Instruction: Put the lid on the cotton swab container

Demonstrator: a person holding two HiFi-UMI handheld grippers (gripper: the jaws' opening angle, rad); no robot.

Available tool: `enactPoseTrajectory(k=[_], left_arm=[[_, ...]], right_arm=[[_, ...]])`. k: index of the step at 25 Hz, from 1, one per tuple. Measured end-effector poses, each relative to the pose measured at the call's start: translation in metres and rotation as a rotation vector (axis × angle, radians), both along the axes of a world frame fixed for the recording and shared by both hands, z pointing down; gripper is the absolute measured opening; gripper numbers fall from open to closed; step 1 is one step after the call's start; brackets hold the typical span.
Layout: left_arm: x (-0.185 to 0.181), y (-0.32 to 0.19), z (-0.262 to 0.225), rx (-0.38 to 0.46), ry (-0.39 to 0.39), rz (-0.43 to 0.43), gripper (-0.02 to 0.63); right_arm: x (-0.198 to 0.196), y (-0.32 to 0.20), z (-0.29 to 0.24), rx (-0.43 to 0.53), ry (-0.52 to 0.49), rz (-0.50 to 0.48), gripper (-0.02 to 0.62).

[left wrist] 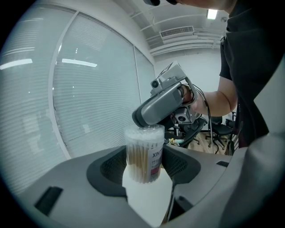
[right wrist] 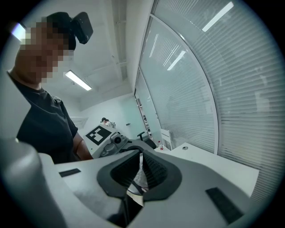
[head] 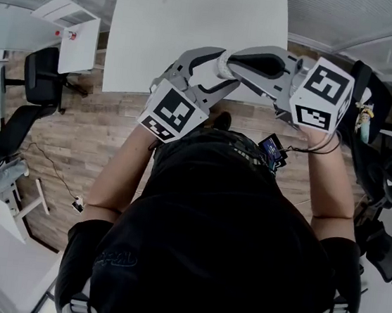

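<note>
Left gripper point(left wrist: 144, 168): nearest item. Your jaws stand wide, with both pads pressed on the lower half of the cotton swab container point(left wrist: 143, 149). It is upright and held in the air in front of your chest.

Cotton swab container: clear, thin-walled cylinder packed with swabs, with a label on one side. Judged light, smooth and rather slippery. It is stiff enough for a side grip but would likely flex or crack if you squeeze hard. Best hold is the one you have, low on the body, leaving the top free.

Lid point(left wrist: 143, 130): clear cap at the container's mouth. Whether it is fully seated cannot be told. Likely a light press fit, so take it by the rim and push it straight down.

Right gripper point(right wrist: 140, 173): jaws almost together, pinching a thin clear piece, apparently the lid's rim. Its tip rests at the container's top.

Beyond: white table point(head: 197, 32), wooden floor point(head: 99, 133) and slatted blinds point(left wrist: 89, 89), none of them touching the work
</note>
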State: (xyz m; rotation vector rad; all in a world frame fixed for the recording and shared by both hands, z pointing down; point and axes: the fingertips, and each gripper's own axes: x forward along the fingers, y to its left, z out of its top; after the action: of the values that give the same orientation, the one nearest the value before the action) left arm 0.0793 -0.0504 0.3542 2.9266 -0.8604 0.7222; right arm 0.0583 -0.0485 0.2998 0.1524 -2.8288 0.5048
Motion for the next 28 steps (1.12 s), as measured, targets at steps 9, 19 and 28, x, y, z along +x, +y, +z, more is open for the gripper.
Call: enactPoseTrajectory(k=[9,19,28], left_arm=[[0.001,-0.001,0.003,-0.004,-0.014,-0.011,0.256],[-0.001,0.002,0.01,-0.011,-0.031,-0.007,0.256],[-0.002,0.006,0.021,-0.036,-0.036,-0.001,0.256]], right_arm=[[-0.003,-0.002,0.007,0.081,0.071,0.025,0.025],[-0.009,0.002,0.017,0.115,0.135,0.016,0.023],[-0.013,0.006,0.03,0.125,0.169,0.022,0.023]])
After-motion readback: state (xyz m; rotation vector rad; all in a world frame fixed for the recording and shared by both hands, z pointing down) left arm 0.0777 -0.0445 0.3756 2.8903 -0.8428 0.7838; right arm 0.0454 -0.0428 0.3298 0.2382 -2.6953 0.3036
